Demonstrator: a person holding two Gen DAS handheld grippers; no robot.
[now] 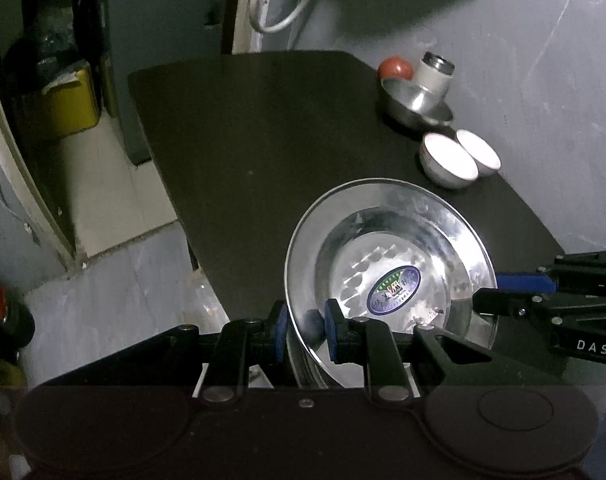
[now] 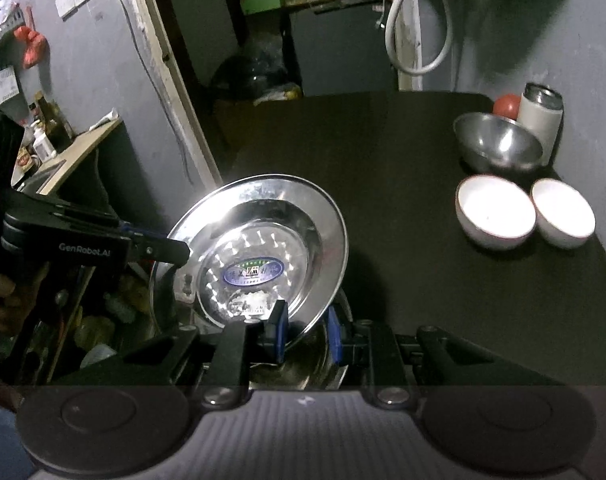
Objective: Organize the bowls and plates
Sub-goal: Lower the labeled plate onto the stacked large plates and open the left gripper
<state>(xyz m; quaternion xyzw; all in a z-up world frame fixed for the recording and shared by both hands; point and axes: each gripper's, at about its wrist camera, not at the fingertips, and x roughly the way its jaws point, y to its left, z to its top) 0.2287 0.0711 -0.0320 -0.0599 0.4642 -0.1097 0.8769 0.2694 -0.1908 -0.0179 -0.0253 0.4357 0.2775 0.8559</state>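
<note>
- Steel, round and shiny: the wide-rimmed stainless plate (image 1: 391, 264) is held off the dark table (image 1: 263, 140), tilted, and pinched at opposite edges by both claws.
- Left claw (image 1: 307, 330) is narrowed onto the near rim, its blue pads on either side of the thin metal; in its view the right claw (image 1: 487, 292) comes in from the right and clamps the far-right rim.
- Right wrist view shows the same grip mirrored: right claw (image 2: 305, 332) is closed on the plate's (image 2: 259, 248) lower rim.
- More steel rims seem to lie just under the plate, perhaps a stack; I cannot tell for sure.
- Ahead and to the right, well apart from the plate, sit two white ceramic bowls (image 2: 523, 216) touching, then a steel bowl (image 2: 499, 144) near the back corner.
- Writing: "DAS" on the right claw's body, "GenRobot.AI" on the left; the plate's blue oval sticker (image 2: 253, 272) is unreadable.
</note>
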